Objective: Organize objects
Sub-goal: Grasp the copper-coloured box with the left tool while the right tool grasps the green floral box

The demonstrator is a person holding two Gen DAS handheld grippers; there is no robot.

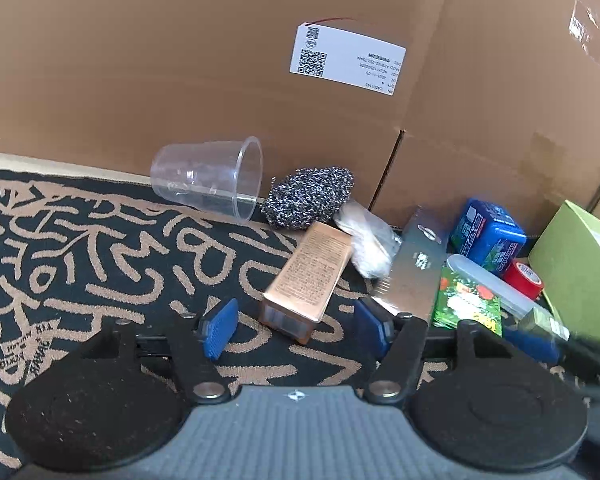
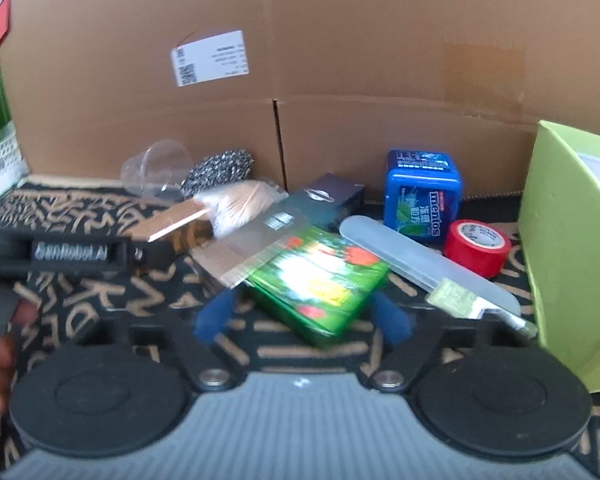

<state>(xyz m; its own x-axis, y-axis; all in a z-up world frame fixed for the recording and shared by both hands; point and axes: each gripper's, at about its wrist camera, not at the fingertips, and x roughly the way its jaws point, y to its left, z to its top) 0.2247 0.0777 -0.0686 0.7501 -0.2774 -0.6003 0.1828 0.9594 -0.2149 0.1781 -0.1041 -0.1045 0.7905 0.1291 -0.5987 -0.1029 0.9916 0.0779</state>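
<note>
My left gripper [image 1: 296,326] is open, its blue pads either side of the near end of a copper-coloured box [image 1: 310,276] lying on the patterned mat. My right gripper [image 2: 306,316] is open, its pads flanking a green flowered packet [image 2: 320,280]. The same packet shows in the left wrist view [image 1: 468,300]. A silver box [image 1: 414,268], a bag of cotton swabs [image 1: 366,240], a steel scourer [image 1: 308,196] and a clear plastic cup [image 1: 210,178] on its side lie behind. The left gripper's body [image 2: 60,250] shows at the left of the right wrist view.
A blue Mentos tub [image 2: 422,196], a red tape roll [image 2: 478,246] and a frosted toothbrush case [image 2: 424,264] lie to the right. A light green box [image 2: 572,240] stands at far right. A cardboard wall [image 2: 340,60] closes the back. A white basket [image 2: 0,160] is at far left.
</note>
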